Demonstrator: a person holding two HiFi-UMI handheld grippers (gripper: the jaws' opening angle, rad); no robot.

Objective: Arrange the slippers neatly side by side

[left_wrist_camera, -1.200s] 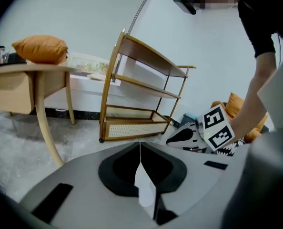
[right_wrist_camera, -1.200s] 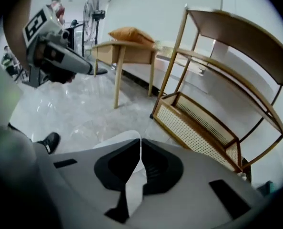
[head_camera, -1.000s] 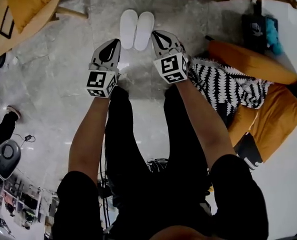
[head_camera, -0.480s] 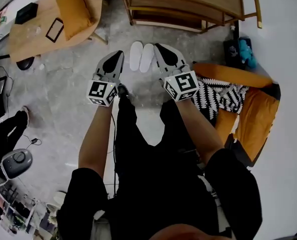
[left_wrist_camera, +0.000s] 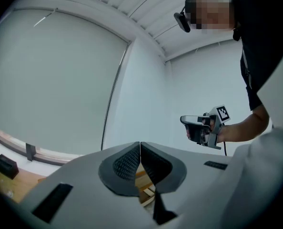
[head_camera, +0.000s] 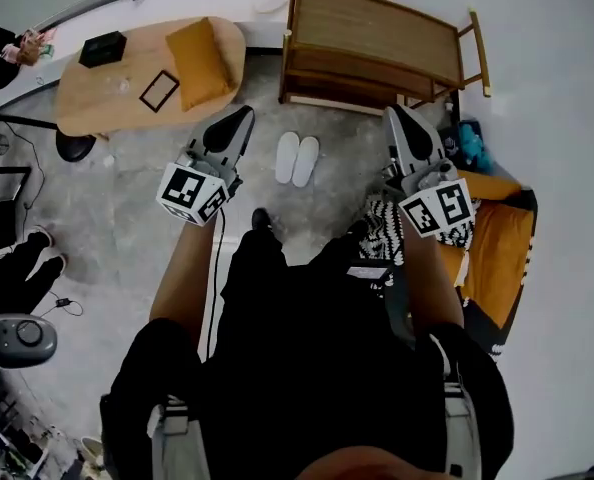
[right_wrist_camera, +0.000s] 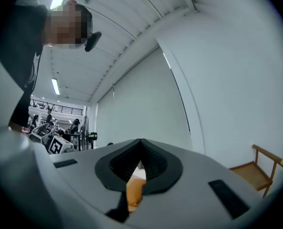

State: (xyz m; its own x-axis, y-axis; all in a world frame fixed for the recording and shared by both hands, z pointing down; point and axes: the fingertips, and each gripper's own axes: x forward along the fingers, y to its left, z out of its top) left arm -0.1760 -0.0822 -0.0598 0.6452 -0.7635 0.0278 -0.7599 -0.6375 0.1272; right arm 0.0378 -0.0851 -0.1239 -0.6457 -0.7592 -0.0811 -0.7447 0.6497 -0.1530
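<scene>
Two white slippers lie side by side on the grey floor, toes toward the wooden bench, seen from far above in the head view. My left gripper is held high at the slippers' left, shut and empty. My right gripper is held high at their right, also shut with nothing in it. In the left gripper view the left gripper points level at a pale wall, and the right gripper shows at its right. In the right gripper view my right gripper points level at a wall; no slipper shows there.
A wooden bench stands behind the slippers. An oval wooden table with an orange cushion is at the back left. Orange cushions and a black-and-white patterned cloth lie at the right. Another person's legs show at the left edge.
Both grippers have risen far above the floor and spread apart, and the head view has pulled back. The slippers look smaller and stay side by side where they lay.
</scene>
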